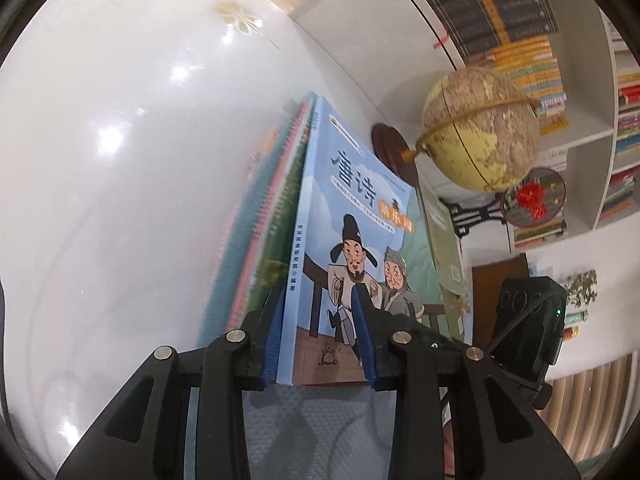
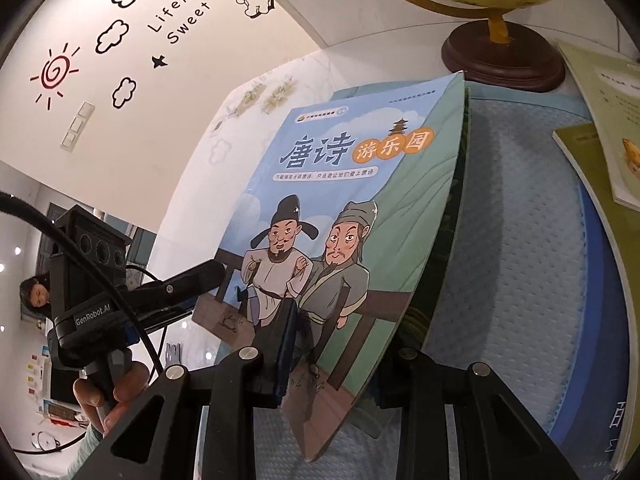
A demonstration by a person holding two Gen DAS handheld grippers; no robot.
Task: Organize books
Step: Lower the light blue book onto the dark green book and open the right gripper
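Note:
A blue picture book (image 1: 352, 216) with two cartoon men on its cover stands upright on a light blue mat (image 1: 320, 420). My left gripper (image 1: 320, 340) is shut on its spine edge near the bottom. My right gripper (image 2: 332, 356) is shut on the same book (image 2: 340, 208) at its open edge; only its left blue pad (image 2: 286, 344) shows, the other is hidden behind the cover. More books (image 1: 264, 204) stand behind it against a white panel. The left gripper also shows in the right wrist view (image 2: 188, 284).
A globe (image 1: 480, 132) on a dark wooden base (image 2: 504, 56) stands beyond the books. Green books (image 2: 600, 128) lie on the mat at right. Bookshelves (image 1: 592, 128) fill the far wall. A white glossy panel (image 1: 120, 160) is on the left.

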